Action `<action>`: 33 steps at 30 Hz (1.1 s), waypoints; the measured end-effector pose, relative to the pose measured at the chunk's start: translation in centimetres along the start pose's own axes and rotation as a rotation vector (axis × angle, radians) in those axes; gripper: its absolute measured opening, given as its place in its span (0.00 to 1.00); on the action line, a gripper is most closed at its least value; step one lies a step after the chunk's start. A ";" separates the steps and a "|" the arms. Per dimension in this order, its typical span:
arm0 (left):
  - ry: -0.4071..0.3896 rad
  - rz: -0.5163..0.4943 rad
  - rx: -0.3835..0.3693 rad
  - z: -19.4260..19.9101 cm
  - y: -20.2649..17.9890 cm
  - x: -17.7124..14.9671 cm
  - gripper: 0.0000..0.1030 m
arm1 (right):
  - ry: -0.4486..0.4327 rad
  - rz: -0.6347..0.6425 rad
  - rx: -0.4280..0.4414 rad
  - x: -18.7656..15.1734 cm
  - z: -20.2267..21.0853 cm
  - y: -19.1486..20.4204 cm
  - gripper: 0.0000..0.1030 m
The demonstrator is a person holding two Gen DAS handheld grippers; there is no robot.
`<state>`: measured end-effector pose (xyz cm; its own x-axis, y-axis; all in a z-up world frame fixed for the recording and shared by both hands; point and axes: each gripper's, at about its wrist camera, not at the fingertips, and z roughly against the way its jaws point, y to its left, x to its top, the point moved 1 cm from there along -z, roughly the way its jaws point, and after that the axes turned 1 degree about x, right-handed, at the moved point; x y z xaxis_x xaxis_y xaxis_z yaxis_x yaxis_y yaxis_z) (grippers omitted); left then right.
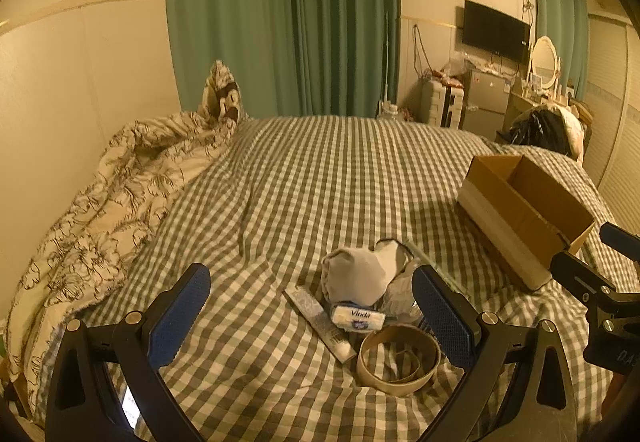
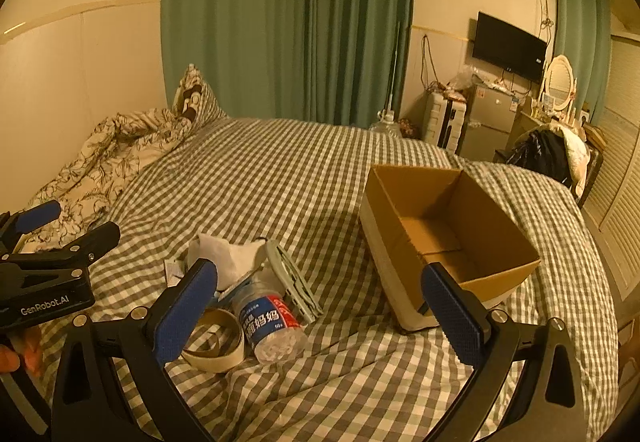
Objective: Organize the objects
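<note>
clutter pile and open box on the checked bed, both grippers spread wide

left to right: the crumpled floral duvet lies along the wall. the left gripper hovers over the checked bedsheet, jaws wide apart and holding nothing; the pile lies between and just beyond its fingers. the flat tube lies with its long axis running diagonally, white cap toward the camera and crimped tail pointing away to the left. it looks light and soft-walled, best pinched across its flat faces near the middle. the vinda tissue pack rests across the tube, touching it; it is soft and compressible, and a grip across its short width should suit. behind it sits a balled grey-and-white sock, limp, graspable anywhere. the cardboard tape ring lies flat, axis vertical; it is light but thin-walled, so take one wall between the fingers. from the right wrist view, the clear plastic bottle lies on its side, long axis pointing toward the camera, base nearest; likely slippery and prone to roll, so clamp across the labelled belly. a grey slatted plastic piece leans beside it. the right gripper is likewise wide open and empty. the open cardboard box stands upright to the right, near the pile, apparently empty.
</note>
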<state>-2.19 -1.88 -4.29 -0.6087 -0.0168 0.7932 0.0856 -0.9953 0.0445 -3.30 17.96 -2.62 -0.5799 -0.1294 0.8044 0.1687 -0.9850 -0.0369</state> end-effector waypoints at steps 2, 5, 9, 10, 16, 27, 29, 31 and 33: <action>0.027 -0.003 -0.002 -0.9 0.0 -0.5 1.00 | 0.034 -0.007 0.008 -0.4 -1.0 -0.1 0.96; 0.071 -0.012 -0.002 -2.3 0.0 -1.2 1.00 | 0.085 -0.011 0.012 -1.0 -2.4 -0.2 0.95; 0.142 -0.037 -0.006 -4.4 -0.4 -2.3 1.00 | 0.168 -0.015 0.035 -1.8 -4.6 0.0 0.94; 0.162 -0.044 -0.009 -5.0 -0.6 -2.6 1.00 | 0.187 -0.016 0.040 -2.0 -5.0 0.0 0.93; 0.303 -0.086 -0.093 -7.7 -2.1 -4.9 1.00 | 0.320 -0.036 0.077 -3.5 -8.4 0.1 0.88; 0.454 -0.225 -0.277 -10.6 -7.3 -7.8 1.00 | 0.400 -0.119 0.081 -4.3 -10.3 -1.1 0.87; 0.490 -0.220 -0.288 -11.8 -7.5 -8.0 0.83 | 0.407 -0.119 0.081 -4.3 -10.5 -1.0 0.87; 0.512 -0.190 -0.316 -12.3 -7.2 -7.9 0.83 | 0.414 -0.116 0.080 -4.3 -10.7 -0.9 0.87; 0.497 -0.166 -0.343 -11.8 -6.7 -7.8 0.82 | 0.418 -0.112 0.084 -4.3 -10.8 -0.8 0.87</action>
<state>-7.34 3.83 -17.89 -0.8933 0.1802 0.4117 -0.2493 -0.9609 -0.1204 -9.54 18.10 -12.40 -0.8680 -0.0748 0.4910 0.1407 -0.9851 0.0987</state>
